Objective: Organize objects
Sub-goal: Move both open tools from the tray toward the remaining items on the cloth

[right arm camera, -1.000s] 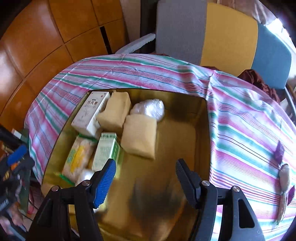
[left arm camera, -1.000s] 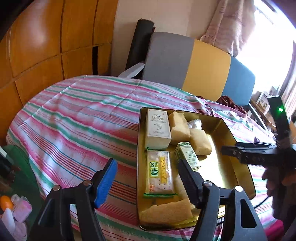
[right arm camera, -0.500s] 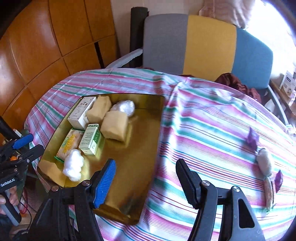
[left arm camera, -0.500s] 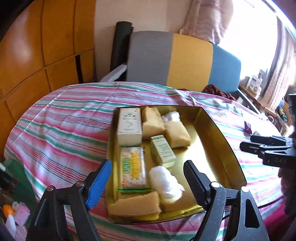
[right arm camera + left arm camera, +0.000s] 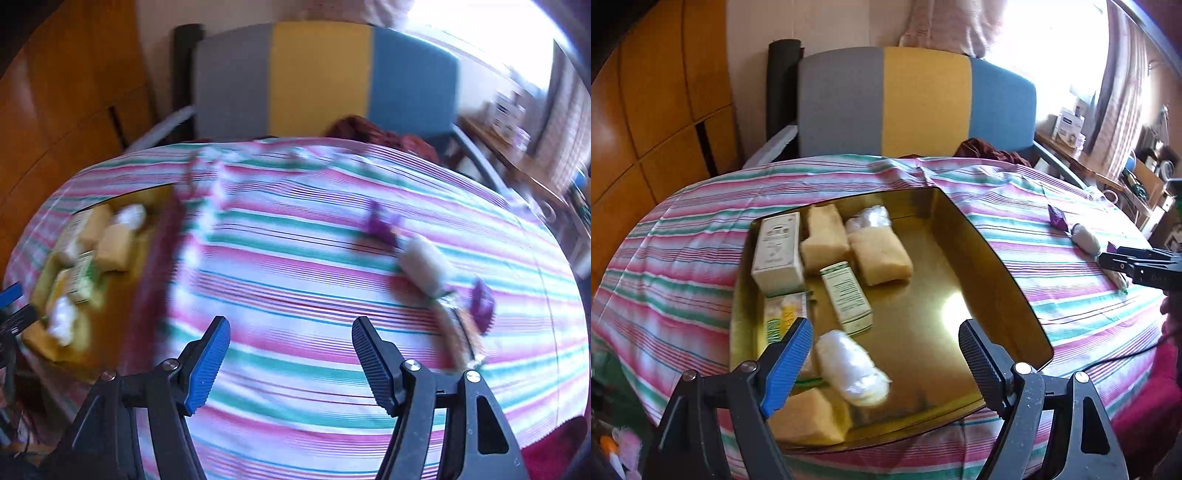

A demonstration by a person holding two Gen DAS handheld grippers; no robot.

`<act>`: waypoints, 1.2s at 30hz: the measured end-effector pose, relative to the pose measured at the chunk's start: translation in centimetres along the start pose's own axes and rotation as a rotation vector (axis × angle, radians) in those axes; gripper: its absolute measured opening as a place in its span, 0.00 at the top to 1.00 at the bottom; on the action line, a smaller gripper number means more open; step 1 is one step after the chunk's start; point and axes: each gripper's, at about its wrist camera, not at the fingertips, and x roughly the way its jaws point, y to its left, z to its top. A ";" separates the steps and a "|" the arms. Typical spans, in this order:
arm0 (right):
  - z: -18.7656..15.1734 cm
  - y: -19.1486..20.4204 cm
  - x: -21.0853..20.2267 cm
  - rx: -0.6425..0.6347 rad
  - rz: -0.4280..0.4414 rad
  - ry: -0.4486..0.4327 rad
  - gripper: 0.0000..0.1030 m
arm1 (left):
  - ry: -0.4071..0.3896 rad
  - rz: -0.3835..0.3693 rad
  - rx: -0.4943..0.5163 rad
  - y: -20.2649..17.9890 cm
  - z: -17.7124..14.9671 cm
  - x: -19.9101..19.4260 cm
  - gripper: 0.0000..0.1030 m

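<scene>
I am looking down my left gripper at a gold tray sitting on the striped tablecloth, and its fingers are standing wide, having just been opening, with nothing pressed between the pads. A white wrapped bundle is lying on the tray floor just ahead of the blue pad, free of it. Further in, a white box is lying along the tray's left wall, two tan sponge-like blocks are resting beside it, a clear-wrapped white bundle is sitting at the far end, a green-and-white carton is lying in the middle, and a yellow cracker packet is showing under the blue pad. Another tan block is sitting in the near corner. My right gripper is hanging over bare tablecloth well to the right of the tray, jaws spread wide and empty; its view is smeared with blur. Still out on the cloth, ahead and to the right of those fingers, I am seeing a pale wrapped roll with purple wrappers near it. A grey, yellow and blue chair back is standing behind the table.
</scene>
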 end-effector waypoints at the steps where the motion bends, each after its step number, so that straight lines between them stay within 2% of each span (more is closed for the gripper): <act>1: -0.1 -1.1 0.4 0.021 -0.024 0.001 0.33 | 0.003 -0.004 0.008 -0.4 0.2 0.1 0.20; 4: -0.7 -3.8 1.6 0.088 -0.070 0.017 0.33 | 0.007 -0.014 0.031 -1.5 0.7 0.5 0.20; 7: -1.4 -6.2 2.8 0.180 -0.072 0.045 0.33 | 0.017 -0.029 0.043 -2.4 1.4 0.9 0.19; 10: -1.6 -7.2 3.4 0.231 -0.090 0.072 0.33 | 0.037 -0.049 0.050 -3.6 2.0 1.6 0.19; 13: -1.8 -8.1 3.7 0.273 -0.071 0.087 0.33 | 0.060 -0.087 0.043 -4.8 2.9 2.3 0.19; 20: -2.6 -9.4 4.9 0.338 -0.097 0.164 0.33 | 0.063 -0.153 0.083 -9.1 5.4 3.4 0.19; 24: -2.8 -11.2 4.1 0.433 -0.096 0.133 0.33 | 0.052 -0.179 0.125 -12.2 7.1 4.3 0.19; 30: -3.3 -14.1 2.5 0.591 -0.092 0.069 0.33 | 0.090 -0.212 0.137 -16.8 9.8 7.7 0.19; 36: -3.4 -14.8 2.0 0.629 -0.058 0.046 0.33 | 0.148 -0.244 0.118 -20.9 12.1 11.9 0.21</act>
